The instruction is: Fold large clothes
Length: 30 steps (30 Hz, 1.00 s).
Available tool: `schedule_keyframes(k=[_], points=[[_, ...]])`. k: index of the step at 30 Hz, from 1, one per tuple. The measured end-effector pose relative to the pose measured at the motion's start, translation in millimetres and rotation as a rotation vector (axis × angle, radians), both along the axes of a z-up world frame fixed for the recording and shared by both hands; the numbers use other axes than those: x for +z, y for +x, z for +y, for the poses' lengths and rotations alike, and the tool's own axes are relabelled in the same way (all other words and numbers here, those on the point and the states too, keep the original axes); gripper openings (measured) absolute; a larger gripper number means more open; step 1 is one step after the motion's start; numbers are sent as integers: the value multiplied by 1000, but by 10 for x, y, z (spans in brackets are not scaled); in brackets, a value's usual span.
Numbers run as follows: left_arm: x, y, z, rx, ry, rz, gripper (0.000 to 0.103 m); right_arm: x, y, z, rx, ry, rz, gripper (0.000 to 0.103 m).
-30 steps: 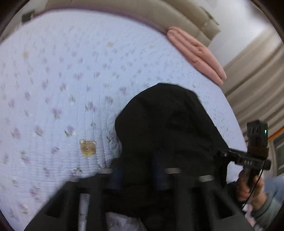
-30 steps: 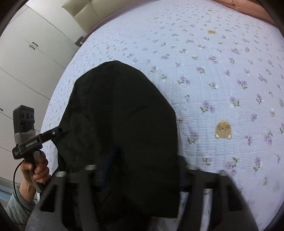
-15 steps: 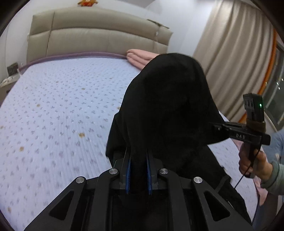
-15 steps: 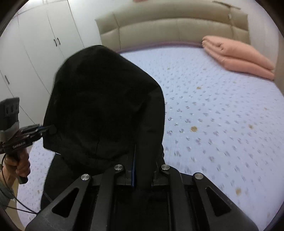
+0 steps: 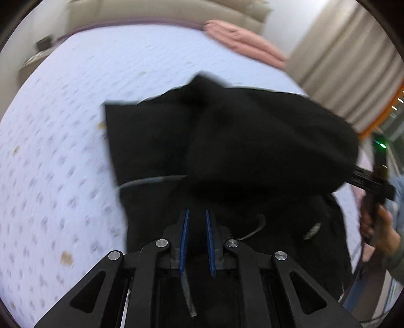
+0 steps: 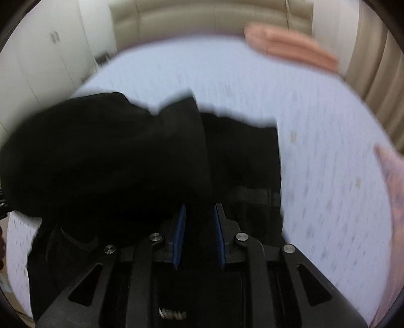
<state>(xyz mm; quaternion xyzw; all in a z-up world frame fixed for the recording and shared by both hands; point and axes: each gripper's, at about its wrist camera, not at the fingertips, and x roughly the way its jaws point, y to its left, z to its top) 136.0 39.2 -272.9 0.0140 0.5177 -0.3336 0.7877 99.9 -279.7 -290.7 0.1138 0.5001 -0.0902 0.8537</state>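
A large black garment (image 5: 227, 156) hangs spread over the bed between both grippers; it also fills the left and middle of the right wrist view (image 6: 126, 161). My left gripper (image 5: 196, 214) is shut on the garment's near edge, black cloth between its blue pads. My right gripper (image 6: 199, 209) is shut on another part of the near edge. The right gripper's body (image 5: 371, 181) shows at the right edge of the left wrist view, at the cloth's far corner. A grey drawstring (image 5: 151, 180) crosses the cloth. Both views are motion-blurred.
The bed's lilac floral quilt (image 5: 63, 151) lies under and beyond the garment. A folded pink blanket (image 5: 242, 43) lies near the beige headboard (image 6: 214, 17). Curtains (image 5: 353, 63) hang at the right; white wardrobes (image 6: 45, 58) stand at the left.
Both grippers have swung down and forward, and the raised garment has dropped toward the bed and opened out wider. Both keep their hold on the cloth.
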Motion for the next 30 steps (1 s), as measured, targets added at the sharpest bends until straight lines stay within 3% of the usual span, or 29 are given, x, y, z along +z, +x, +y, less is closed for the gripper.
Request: schedule_keyframes(k=[5, 7, 9, 11, 13, 17, 19, 22, 24, 26, 30], points=[[551, 230, -100, 21, -77, -123, 13, 307, 128, -122, -8, 13, -62, 34], [774, 364, -277, 6, -113, -158, 13, 522, 256, -131, -15, 8, -111, 53], [953, 487, -487, -2, -136, -174, 14, 699, 359, -106, -4, 27, -158, 61], [1058, 557, -743, -9, -156, -175, 15, 829, 490, -34, 25, 75, -190, 63], [1067, 575, -933, -14, -129, -170, 15, 881, 640, 30, 60, 135, -212, 63], [775, 544, -1197, -74, -114, -53, 15, 588, 879, 309, 137, 220, -94, 63], [458, 347, -1233, -89, -43, 8, 15, 332, 801, 424, 165, 228, -20, 63], [-171, 85, -1119, -26, 25, 120, 15, -186, 588, 590, 195, 205, 114, 63], [-438, -47, -1000, 28, -17, 175, 15, -552, 438, 649, 186, 208, 190, 63], [-543, -102, -914, 84, -76, 166, 15, -703, 294, 707, 185, 191, 155, 63], [-569, -44, -940, 160, -111, 170, 15, -762, 265, 746, 131, 193, 112, 68]])
